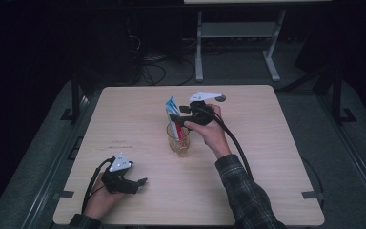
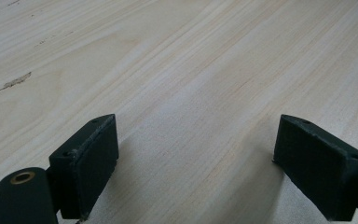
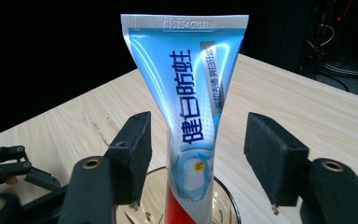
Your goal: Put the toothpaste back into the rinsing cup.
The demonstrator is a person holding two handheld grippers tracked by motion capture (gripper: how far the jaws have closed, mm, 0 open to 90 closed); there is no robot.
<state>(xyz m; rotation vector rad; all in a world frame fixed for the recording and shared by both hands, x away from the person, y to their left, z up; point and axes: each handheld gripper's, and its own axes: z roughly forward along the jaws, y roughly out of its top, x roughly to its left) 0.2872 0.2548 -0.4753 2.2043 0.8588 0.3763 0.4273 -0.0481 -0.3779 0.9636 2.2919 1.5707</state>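
While the person's left forearm comes in low at the near edge of the table (image 1: 267, 191), the left hand (image 1: 100, 198) rests on the wood with the left gripper (image 1: 140, 182) lying almost flat and pointing toward the right. Seen in the left gripper view, its two black jaws stand wide apart over bare wood, with nothing between them.

Farther in, the right forearm, in a plaid sleeve (image 1: 248, 195), reaches diagonally toward the middle of the table. The right hand (image 1: 213, 129) is raised above the surface and holds the right gripper (image 1: 172, 117) roughly level, pointing left at the upper part of a toothpaste tube (image 3: 191, 102). The tube stands upright in a clear glass (image 1: 178, 140) near the table's centre, its red cap end down inside the glass and its flat crimped end up. In the right gripper view the jaws sit on either side of the blue tube with a clear gap at each pad, so they do not press on it. A cable (image 1: 238, 148) trails back along the right arm.
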